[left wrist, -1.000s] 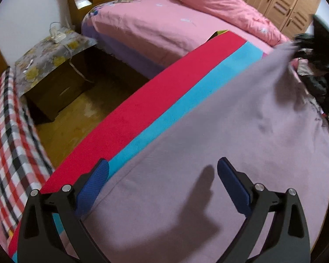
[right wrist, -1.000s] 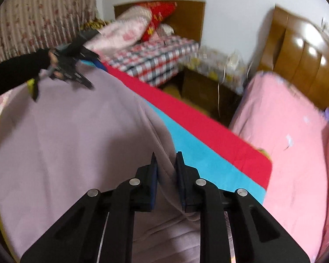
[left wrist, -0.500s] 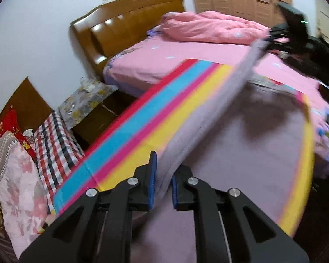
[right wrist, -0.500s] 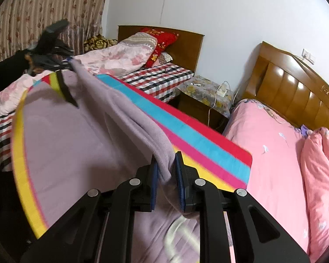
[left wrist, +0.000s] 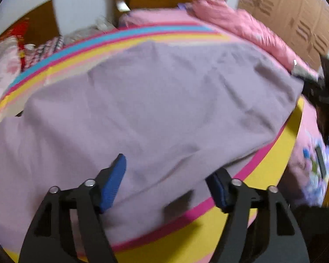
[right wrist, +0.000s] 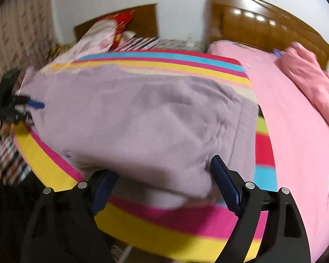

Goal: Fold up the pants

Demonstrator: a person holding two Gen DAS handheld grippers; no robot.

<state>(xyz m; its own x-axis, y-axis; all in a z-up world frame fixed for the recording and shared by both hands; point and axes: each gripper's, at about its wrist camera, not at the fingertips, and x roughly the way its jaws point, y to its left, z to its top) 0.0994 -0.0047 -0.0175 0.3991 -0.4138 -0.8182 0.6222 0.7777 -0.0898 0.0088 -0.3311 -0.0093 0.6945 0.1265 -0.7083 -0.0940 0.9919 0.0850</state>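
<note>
Both tools are spread wide, nothing between the blue pads. Left tool (left wrist: 166, 184) sits low over one end of the soft lilac fleece pants (left wrist: 155, 100), which lie folded over on the tabletop under a striped cloth of yellow, magenta, cyan and red (left wrist: 272, 171). Right tool (right wrist: 162, 182) hovers at the other end, its fingers (right wrist: 224, 184) either side of the bunched, rounded fold edge of the pants (right wrist: 142, 122); touching or just clear, can't tell, both views are motion-blurred. Right-wrist view catches the left tool (right wrist: 22, 107) at the far end, blue pads near the fabric edge. The cloth's (right wrist: 177, 236) near edge shows below the pants. Just beside it: pink-sheeted bed (right wrist: 296, 131) with glossy wooden headboard (right wrist: 263, 28) and crumpled pink duvet (left wrist: 247, 28). Second bed with checked sheet (right wrist: 140, 42) sits further back.
</note>
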